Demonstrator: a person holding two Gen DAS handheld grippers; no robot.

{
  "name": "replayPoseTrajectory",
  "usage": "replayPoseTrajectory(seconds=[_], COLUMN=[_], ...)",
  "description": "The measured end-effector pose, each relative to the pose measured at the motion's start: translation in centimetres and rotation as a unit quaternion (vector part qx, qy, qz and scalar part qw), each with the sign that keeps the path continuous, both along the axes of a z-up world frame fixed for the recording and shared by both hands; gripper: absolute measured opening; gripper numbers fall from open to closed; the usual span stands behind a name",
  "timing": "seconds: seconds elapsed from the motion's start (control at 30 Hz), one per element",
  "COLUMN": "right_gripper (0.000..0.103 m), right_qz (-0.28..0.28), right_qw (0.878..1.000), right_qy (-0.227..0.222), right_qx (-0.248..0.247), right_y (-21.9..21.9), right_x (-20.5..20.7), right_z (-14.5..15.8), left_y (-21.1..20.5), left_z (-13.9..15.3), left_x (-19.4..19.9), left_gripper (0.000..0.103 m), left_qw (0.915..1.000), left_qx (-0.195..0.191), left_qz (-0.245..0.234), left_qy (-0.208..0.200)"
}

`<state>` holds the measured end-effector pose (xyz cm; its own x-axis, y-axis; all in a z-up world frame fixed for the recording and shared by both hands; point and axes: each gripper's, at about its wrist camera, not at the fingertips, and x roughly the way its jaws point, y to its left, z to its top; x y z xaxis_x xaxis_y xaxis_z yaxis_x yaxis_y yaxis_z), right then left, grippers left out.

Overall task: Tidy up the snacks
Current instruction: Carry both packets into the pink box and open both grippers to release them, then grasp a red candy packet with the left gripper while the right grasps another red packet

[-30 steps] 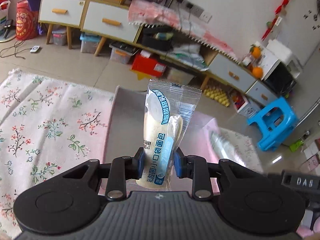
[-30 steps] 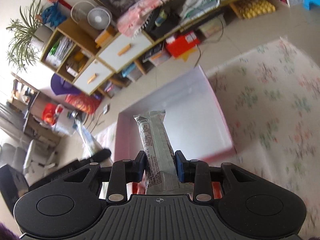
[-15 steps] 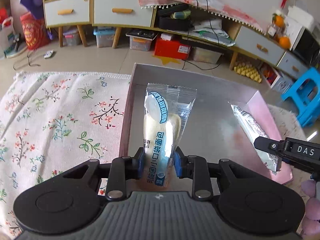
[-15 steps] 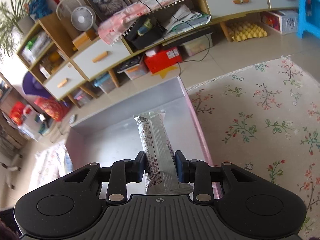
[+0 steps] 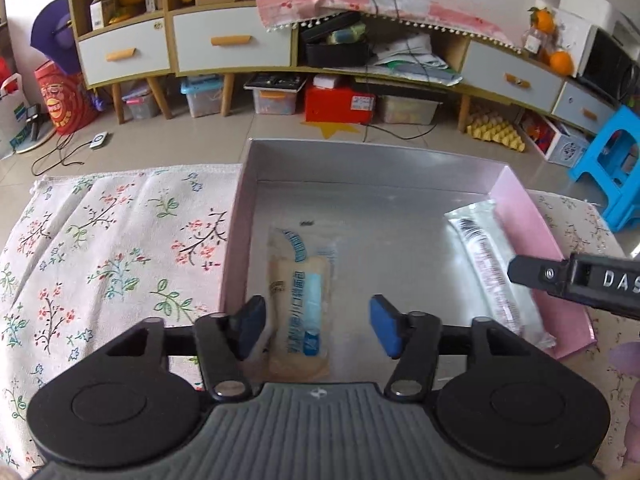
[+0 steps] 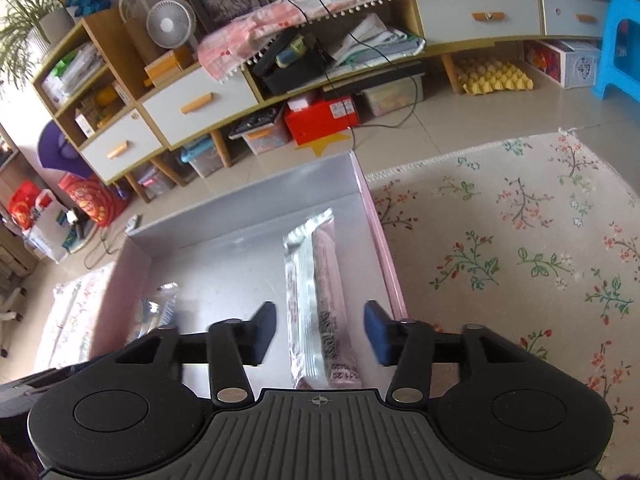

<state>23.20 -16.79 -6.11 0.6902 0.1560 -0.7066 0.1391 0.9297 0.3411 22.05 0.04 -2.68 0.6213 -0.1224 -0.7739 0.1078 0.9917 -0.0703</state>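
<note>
Left wrist: left gripper (image 5: 318, 330) jaws opening, pads clear of the bread packet (image 5: 300, 300), which lies flat on the floor of the pink box (image 5: 234, 240), near its left wall. Packet's long axis runs straight away from the gripper, between the pads but nearer the left one. Right gripper's tip (image 5: 528, 272) pokes in over the bar packet (image 5: 492, 272) by the box's right wall.

Right wrist: right gripper (image 6: 320, 334) jaws opening too, nothing pinched. Bar packet (image 6: 316, 296) lies lengthwise between the pads, beside the right wall of the box (image 6: 380, 240). Bread packet (image 6: 154, 312) sits nearer the left hand. Both look placed; next probably lift clear w/o snagging wrappers.
</note>
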Motion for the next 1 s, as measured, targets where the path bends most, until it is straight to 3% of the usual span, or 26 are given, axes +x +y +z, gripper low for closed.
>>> replayPoseTrajectory(seconds=[0.13, 0.43, 0.57, 0.77, 1.0], right_gripper=[0.06, 0.081, 0.09, 0.092, 0.097], right_qz=[0.002, 0.027, 0.035, 0.038, 0.036], right_qw=[1.0, 1.0, 0.999, 0.998, 0.997], right_qy=[0.0, -0.001, -0.001, 0.015, 0.035], right_qx=[0.004, -0.011, -0.016, -0.037, -0.056], right_y=[-0.3, -0.1, 0.4, 1.2, 1.7], right_x=[-0.5, -3.4, -5.3, -8.1, -11.8], right_z=[1.2, 5.2, 6.9, 8.1, 8.1], left_y=[0.0, 0.6, 1.0, 1.3, 3.0], left_z=[0.6, 3.1, 3.7, 4.6, 5.2], left_x=[-0.4, -2.3, -3.5, -5.5, -8.4], left_gripper=[0.071, 0.1, 0.102, 0.102, 0.103], left_qw=[1.0, 0.9992, 0.9995, 0.9999, 0.9986], left_qx=[-0.005, -0.033, -0.028, 0.0, 0.004], left_qz=[-0.004, -0.014, -0.012, 0.006, 0.046], left_qy=[-0.008, -0.015, -0.005, 0.009, 0.024])
